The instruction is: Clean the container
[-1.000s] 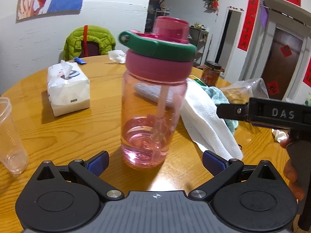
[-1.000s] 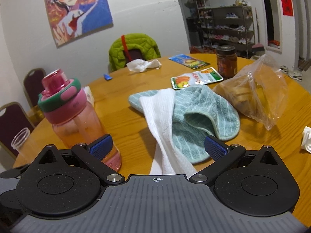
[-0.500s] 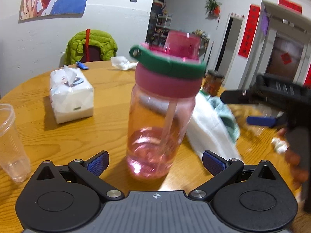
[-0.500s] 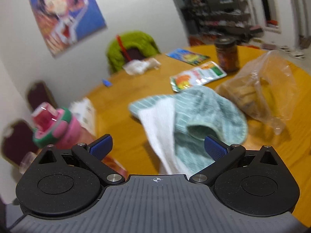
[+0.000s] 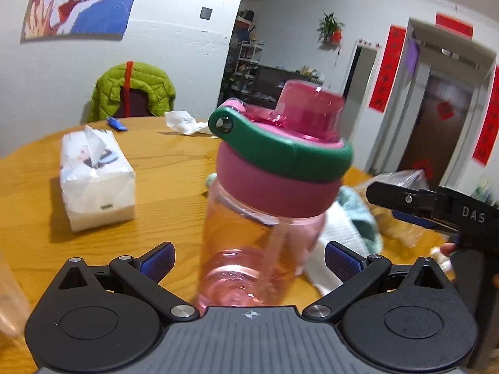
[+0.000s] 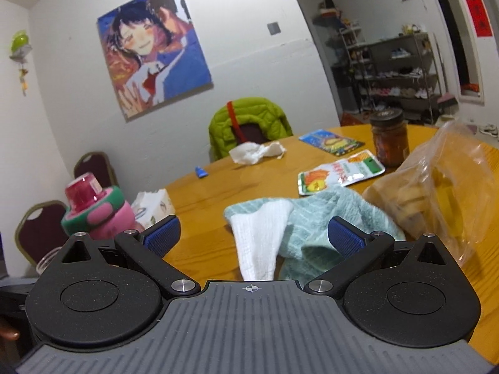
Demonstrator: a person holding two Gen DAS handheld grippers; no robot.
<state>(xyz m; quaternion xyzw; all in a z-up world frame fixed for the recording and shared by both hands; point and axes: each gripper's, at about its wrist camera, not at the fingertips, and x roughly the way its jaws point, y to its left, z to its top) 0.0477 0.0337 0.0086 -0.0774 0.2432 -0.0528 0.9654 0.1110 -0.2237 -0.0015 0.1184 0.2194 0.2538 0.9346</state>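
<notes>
Bottle (image 5: pixel 265 205): stands between the spread left gripper (image 5: pixel 248 258) fingers for grasping; right gripper (image 6: pixel 254 237), also spread, faces cloths (image 6: pixel 293 233) at twelve o'clock.

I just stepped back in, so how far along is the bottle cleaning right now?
Barely begun. Nothing looks cleaned: the pink bottle has its lid on and pink liquid at the bottom. In hand: the left gripper is open around the bottle, not gripping; the right gripper is open over the white cloth. Left: grasping, opening, wiping.

Pink bottle (image 5: pixel 262 218) (translucent, green-ringed lid closed), tilted, straw inside, beside white cloth (image 6: pixel 259 243)
</notes>
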